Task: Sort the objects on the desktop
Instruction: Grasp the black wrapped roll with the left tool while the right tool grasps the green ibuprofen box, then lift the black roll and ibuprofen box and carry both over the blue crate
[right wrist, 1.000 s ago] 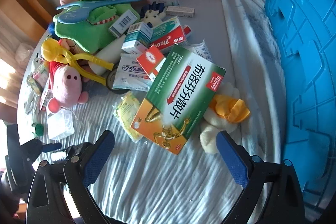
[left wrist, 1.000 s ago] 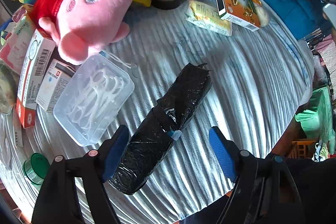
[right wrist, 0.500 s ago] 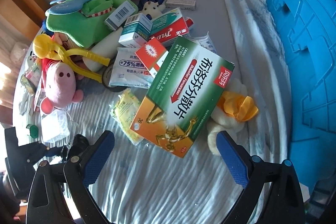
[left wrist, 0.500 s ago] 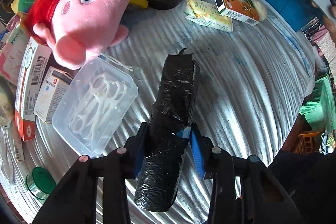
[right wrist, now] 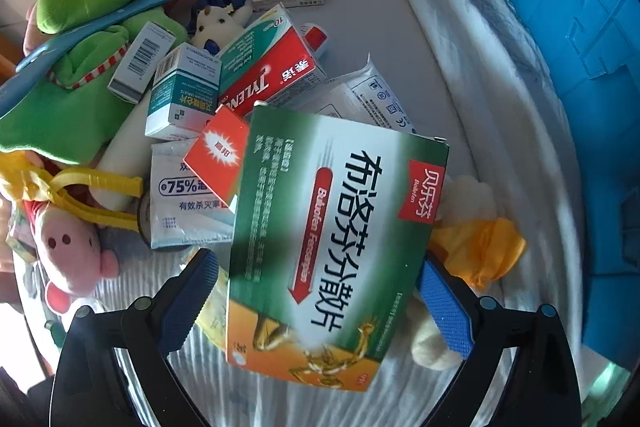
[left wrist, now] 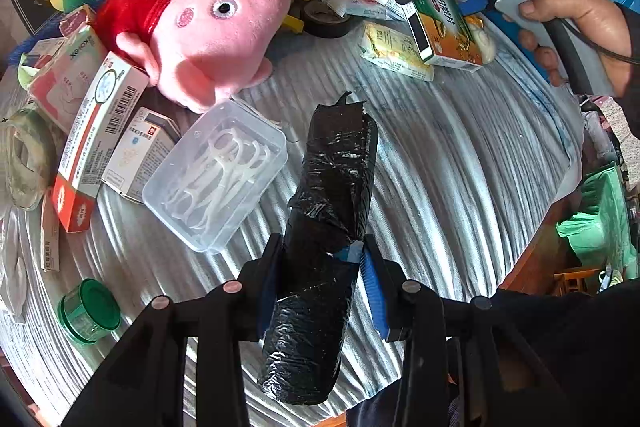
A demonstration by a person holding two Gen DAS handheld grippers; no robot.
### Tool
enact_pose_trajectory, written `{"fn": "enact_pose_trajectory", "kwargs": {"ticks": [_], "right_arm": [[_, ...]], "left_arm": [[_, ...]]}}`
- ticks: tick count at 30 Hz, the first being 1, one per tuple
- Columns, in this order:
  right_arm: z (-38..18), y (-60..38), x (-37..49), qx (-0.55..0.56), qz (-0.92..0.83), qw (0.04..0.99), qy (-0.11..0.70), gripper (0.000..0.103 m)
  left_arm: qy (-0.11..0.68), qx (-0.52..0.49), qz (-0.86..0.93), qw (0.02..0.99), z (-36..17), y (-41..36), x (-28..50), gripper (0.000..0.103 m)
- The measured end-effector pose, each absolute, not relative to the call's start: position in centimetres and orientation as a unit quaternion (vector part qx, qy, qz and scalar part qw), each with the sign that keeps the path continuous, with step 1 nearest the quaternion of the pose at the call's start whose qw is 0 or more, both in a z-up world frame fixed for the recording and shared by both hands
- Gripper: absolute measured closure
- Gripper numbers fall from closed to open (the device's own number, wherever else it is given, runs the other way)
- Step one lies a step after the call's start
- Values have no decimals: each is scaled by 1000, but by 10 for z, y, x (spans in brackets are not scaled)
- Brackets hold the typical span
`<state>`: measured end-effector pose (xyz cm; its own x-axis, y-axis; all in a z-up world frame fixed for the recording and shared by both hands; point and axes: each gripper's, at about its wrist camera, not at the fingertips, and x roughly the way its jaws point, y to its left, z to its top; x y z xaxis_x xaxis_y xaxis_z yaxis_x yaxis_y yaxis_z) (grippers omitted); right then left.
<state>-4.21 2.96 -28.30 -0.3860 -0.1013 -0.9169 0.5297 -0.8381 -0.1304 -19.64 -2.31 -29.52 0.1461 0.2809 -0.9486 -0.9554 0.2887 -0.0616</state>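
Black plastic-wrapped roll [left wrist: 328, 227] clamped in your L gripper [left wrist: 320, 283]; R gripper [right wrist: 316, 303] wide, straddling green-orange medicine box [right wrist: 332, 247].

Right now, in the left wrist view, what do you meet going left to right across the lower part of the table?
Green-lidded jar → clear plastic box of floss picks → black wrapped roll.

A second ago the left gripper [left wrist: 320, 283] stood wide around the black roll [left wrist: 324, 227]; now its pads clamp it. The right gripper [right wrist: 316, 303] has dropped over the green medicine box [right wrist: 332, 247], jaws apart either side of it
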Motion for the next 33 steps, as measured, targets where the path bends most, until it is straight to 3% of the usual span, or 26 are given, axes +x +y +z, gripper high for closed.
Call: {"fn": "enact_pose_trajectory", "kwargs": {"ticks": [5, 7, 33], "right_arm": [[-292, 17, -46, 522, -807, 173, 216, 4], [-294, 17, -45, 522, -806, 169, 222, 16], [-210, 49, 9, 454, -836, 214, 219, 16]], "left_arm": [[452, -373, 473, 658, -300, -16, -194, 66], [451, -373, 474, 658, -299, -14, -194, 66], [440, -339, 485, 675, -258, -18, -171, 66]]}}
